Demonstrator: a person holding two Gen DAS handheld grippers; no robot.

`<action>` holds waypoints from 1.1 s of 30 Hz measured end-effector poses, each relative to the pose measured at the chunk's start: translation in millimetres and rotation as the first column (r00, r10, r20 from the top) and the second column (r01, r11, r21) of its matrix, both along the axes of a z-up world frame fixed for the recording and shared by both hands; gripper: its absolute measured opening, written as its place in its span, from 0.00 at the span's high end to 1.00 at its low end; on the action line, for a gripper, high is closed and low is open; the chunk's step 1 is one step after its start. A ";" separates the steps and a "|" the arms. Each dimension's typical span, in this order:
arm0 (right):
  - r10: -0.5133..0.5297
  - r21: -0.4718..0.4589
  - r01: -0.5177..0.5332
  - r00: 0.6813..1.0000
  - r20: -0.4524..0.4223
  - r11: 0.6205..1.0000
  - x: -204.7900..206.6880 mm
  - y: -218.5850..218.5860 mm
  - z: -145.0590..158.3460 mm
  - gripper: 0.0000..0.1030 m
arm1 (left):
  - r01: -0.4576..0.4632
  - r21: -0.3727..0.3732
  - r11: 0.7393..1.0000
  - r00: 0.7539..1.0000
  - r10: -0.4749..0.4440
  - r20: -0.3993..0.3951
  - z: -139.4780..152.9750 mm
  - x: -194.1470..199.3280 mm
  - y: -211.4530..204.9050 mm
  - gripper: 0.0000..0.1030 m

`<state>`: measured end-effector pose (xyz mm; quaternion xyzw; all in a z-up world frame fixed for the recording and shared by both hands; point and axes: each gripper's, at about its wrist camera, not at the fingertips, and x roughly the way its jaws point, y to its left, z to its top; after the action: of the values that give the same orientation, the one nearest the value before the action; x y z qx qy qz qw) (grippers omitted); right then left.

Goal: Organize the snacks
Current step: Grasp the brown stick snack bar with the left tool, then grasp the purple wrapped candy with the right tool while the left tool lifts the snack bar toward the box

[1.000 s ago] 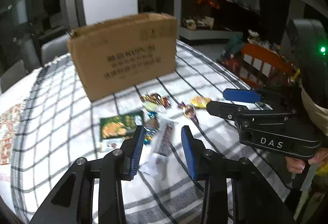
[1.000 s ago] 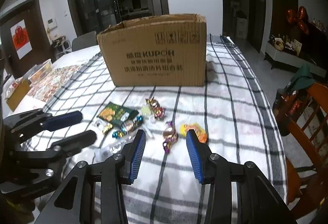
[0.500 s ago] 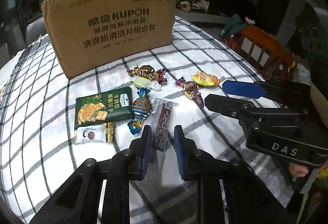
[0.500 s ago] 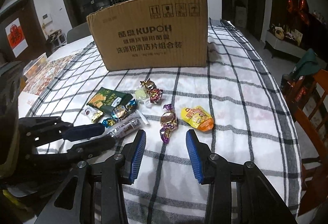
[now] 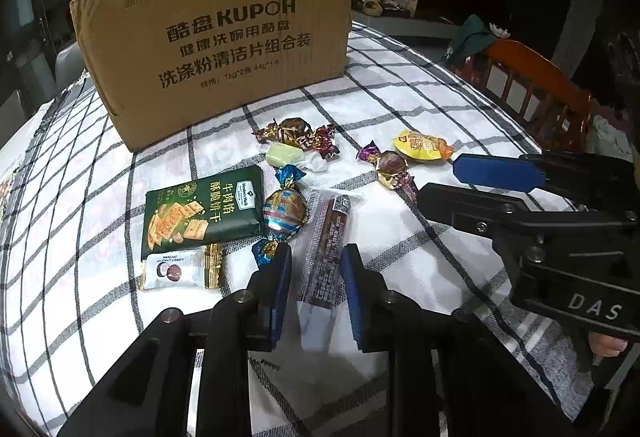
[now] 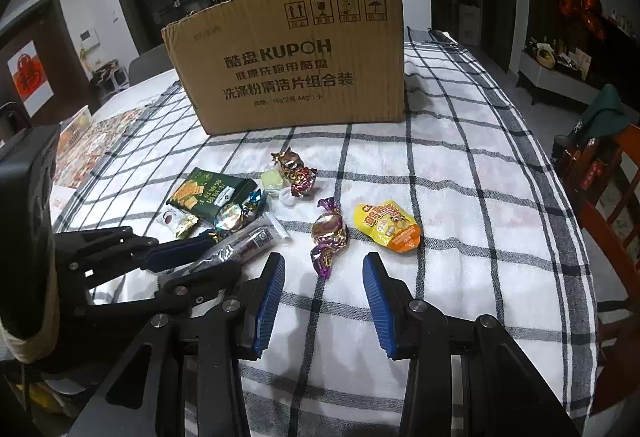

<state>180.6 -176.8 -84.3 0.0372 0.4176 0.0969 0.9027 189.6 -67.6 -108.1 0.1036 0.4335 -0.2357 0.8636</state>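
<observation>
left hand-held gripper [image 5: 314, 269]: jaws opening, long dark clear-ended snack bar [image 5: 326, 245] lying between the pads, not pressed. right hand-held gripper [image 6: 324, 281]: held apart, nothing gripped, purple-gold foil candy [image 6: 329, 235] just ahead. green cracker packet [image 5: 202, 211] and yellow pouch [image 6: 387, 225] lie nearby on the checked-cloth bench [image 6: 460, 197]. brown cardboard box [image 6: 296, 65] stands behind.

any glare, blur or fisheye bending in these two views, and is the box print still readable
Left wrist view: sharp, cardboard box print readable, tablecloth grid bows outward, corners black, bright glare on the cloth beyond the left gripper. Right wrist view: also sharp, doorframes curve, the foil candy glints, background room dim.
</observation>
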 end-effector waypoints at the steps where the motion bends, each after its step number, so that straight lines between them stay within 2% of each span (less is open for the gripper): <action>1: 0.000 -0.001 0.000 1.000 0.000 1.000 0.4 -0.3 0.0 0.59 | 0.001 -0.001 1.000 1.000 -0.001 0.003 -0.3 0.0 -0.1 0.75; 7: 0.003 0.003 -0.003 1.000 0.000 1.000 2.2 1.7 0.1 0.59 | 0.001 -0.009 1.000 1.000 -0.001 0.022 -0.3 -2.5 0.2 0.78; 15: 0.001 0.031 -0.001 1.000 -0.009 1.000 10.8 -2.3 0.5 0.65 | -0.027 -0.130 0.991 0.999 0.024 -0.023 22.9 -11.9 10.3 0.79; 22: 0.014 0.017 -0.013 1.000 -0.027 1.000 24.0 0.8 -5.4 0.74 | -0.086 -0.123 0.989 0.996 0.086 -0.005 40.7 3.4 9.5 0.79; 33: 0.035 -0.077 -0.039 0.998 -0.048 0.996 39.5 12.1 -16.1 0.76 | -0.128 -0.121 0.984 0.992 0.125 -0.030 35.3 23.7 7.9 0.79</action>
<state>220.1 -164.7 -100.4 -0.0033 0.4425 0.0964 0.8916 213.2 -59.7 -72.8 0.0201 0.4333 -0.2078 0.8767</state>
